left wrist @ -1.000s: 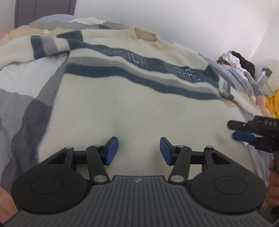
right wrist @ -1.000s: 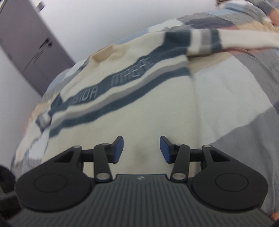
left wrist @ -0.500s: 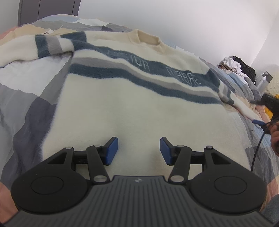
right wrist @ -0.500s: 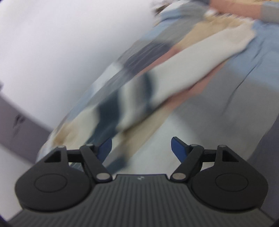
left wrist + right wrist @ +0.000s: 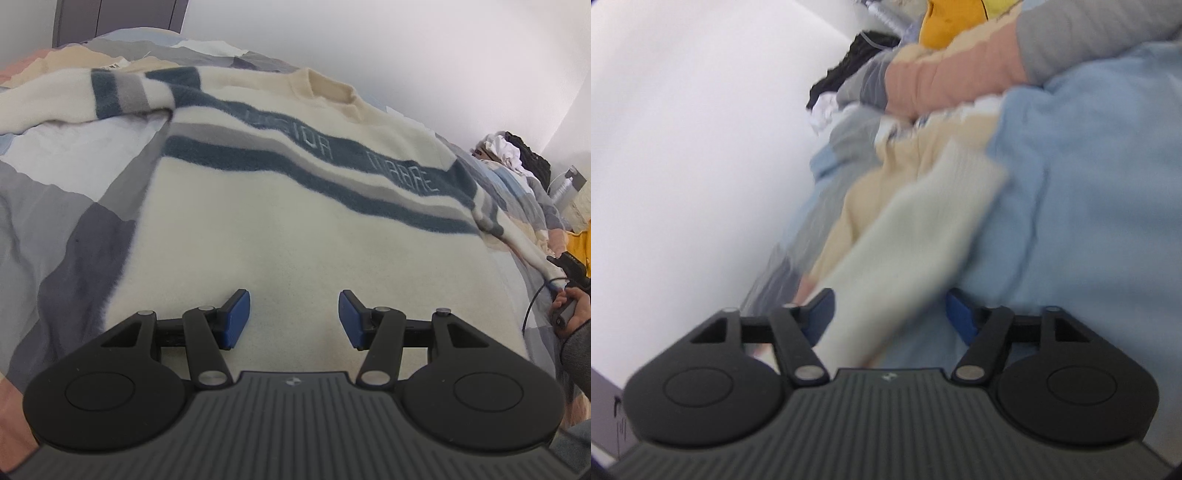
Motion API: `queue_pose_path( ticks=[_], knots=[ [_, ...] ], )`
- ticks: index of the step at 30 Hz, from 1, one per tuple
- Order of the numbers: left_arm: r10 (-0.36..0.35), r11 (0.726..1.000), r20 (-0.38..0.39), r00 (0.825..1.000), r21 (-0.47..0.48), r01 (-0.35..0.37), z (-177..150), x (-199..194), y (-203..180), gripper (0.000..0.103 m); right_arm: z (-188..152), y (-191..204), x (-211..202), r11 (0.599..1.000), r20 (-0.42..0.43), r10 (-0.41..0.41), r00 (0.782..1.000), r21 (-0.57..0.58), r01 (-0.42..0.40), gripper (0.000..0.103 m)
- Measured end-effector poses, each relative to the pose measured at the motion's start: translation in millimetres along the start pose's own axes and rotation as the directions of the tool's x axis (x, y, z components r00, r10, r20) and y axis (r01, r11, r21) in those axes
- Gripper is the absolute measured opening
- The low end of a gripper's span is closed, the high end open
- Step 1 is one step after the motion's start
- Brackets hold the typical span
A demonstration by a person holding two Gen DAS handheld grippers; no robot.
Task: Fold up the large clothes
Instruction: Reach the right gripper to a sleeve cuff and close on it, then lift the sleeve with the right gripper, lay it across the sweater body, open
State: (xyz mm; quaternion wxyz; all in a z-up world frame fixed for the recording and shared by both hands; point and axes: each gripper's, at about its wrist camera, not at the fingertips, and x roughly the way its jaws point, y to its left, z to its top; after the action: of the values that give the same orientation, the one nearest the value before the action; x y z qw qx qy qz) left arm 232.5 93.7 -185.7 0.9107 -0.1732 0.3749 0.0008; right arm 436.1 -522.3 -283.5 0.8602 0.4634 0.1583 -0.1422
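Two grippers noted. We found the sweater point(image 5: 295, 221) spread flat on the bed point(image 5: 55, 229) for folding. The left gripper point(image 5: 294, 319) hovered part-open, empty, over the hem. The right gripper point(image 5: 888, 317), jaws just closing, straddled the sleeve cuff point(image 5: 923, 229); grip unconfirmed.

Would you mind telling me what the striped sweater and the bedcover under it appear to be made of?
The sweater looks like a fuzzy, brushed knit, perhaps wool or fleece-like acrylic: its surface is matte and its stripe edges blur into soft nap. The bedcover looks like thin, smooth woven cloth, probably cotton or a blend: it is matte, with fine creases and crisp colour blocks. The exact fibre is unclear.
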Motion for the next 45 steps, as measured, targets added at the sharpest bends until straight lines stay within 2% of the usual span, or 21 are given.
queue_pose_path(
  ticks=[1,3,4,6,9,12,18,23,26,30,34,37,42,43,45],
  knots=[
    [0.005,1.000,-0.002,1.000,0.011,-0.005,-0.7,3.0,-3.7,0.062,7.9,-3.0,8.2,1.000,0.007,-0.010,1.000,0.006,0.010,0.052],
    [0.027,0.999,0.000,1.000,0.047,-0.027,-2.0,7.8,-13.4,0.062,20.0,-11.9,24.5,0.998,0.021,-0.054,0.998,0.034,0.053,0.027],
    [0.040,0.997,0.004,0.999,0.065,-0.040,-1.9,10.1,-18.0,0.062,24.2,-15.3,30.0,0.996,0.036,-0.072,0.997,0.051,0.070,0.025],
    [0.063,0.993,0.001,0.998,0.095,-0.063,-1.5,16.3,-25.0,0.064,32.1,-15.5,39.3,0.997,0.059,-0.071,0.996,0.034,0.069,0.024],
    [0.107,0.981,-0.025,0.994,0.164,-0.102,-4.2,29.6,-34.2,0.066,37.0,1.3,51.9,0.991,0.059,-0.106,0.993,-0.080,0.110,0.016],
    [0.128,0.976,-0.029,0.991,0.184,-0.121,-5.3,35.1,-37.8,0.069,44.0,18.8,52.2,0.979,0.074,-0.115,0.991,-0.158,0.125,0.013],
    [0.101,0.989,-0.028,0.994,0.112,-0.098,-1.0,27.8,-29.1,0.069,70.6,66.0,24.9,0.957,0.117,-0.064,0.991,-0.275,0.095,0.012],
    [0.035,0.999,-0.018,0.999,0.028,-0.035,3.5,7.1,-16.8,0.069,69.8,141.4,-25.0,0.914,0.128,0.068,0.989,-0.404,-0.011,0.012],
    [0.042,0.999,0.012,0.999,0.012,-0.042,3.2,-6.4,-9.3,0.069,58.6,198.8,-61.1,0.855,0.130,0.170,0.977,-0.512,-0.081,0.012],
    [0.011,0.999,0.038,0.999,-0.038,-0.009,5.3,-21.7,3.2,0.069,26.9,275.0,-117.7,0.737,0.080,0.320,0.944,-0.647,-0.195,0.012],
    [-0.014,0.998,0.063,0.998,-0.058,0.018,8.7,-37.0,14.1,0.069,-24.1,335.7,-172.0,0.610,-0.025,0.445,0.895,-0.724,-0.323,0.012],
    [-0.048,0.994,0.072,0.996,-0.091,0.054,9.0,-46.5,20.1,0.069,-72.2,366.1,-211.0,0.526,-0.109,0.524,0.845,-0.739,-0.421,0.012],
    [-0.064,0.991,0.115,0.991,-0.111,0.077,7.4,-65.1,28.9,0.069,-159.4,395.3,-260.5,0.339,-0.285,0.583,0.760,-0.765,-0.547,0.012],
    [-0.063,0.990,0.128,0.990,-0.120,0.079,7.7,-69.3,31.7,0.069,-176.1,396.7,-266.2,0.309,-0.323,0.580,0.748,-0.762,-0.569,0.012],
    [-0.060,0.986,0.150,0.987,-0.147,0.083,10.8,-76.7,39.9,0.069,-210.0,395.6,-270.9,0.270,-0.394,0.545,0.741,-0.754,-0.599,0.012]
  ],
)
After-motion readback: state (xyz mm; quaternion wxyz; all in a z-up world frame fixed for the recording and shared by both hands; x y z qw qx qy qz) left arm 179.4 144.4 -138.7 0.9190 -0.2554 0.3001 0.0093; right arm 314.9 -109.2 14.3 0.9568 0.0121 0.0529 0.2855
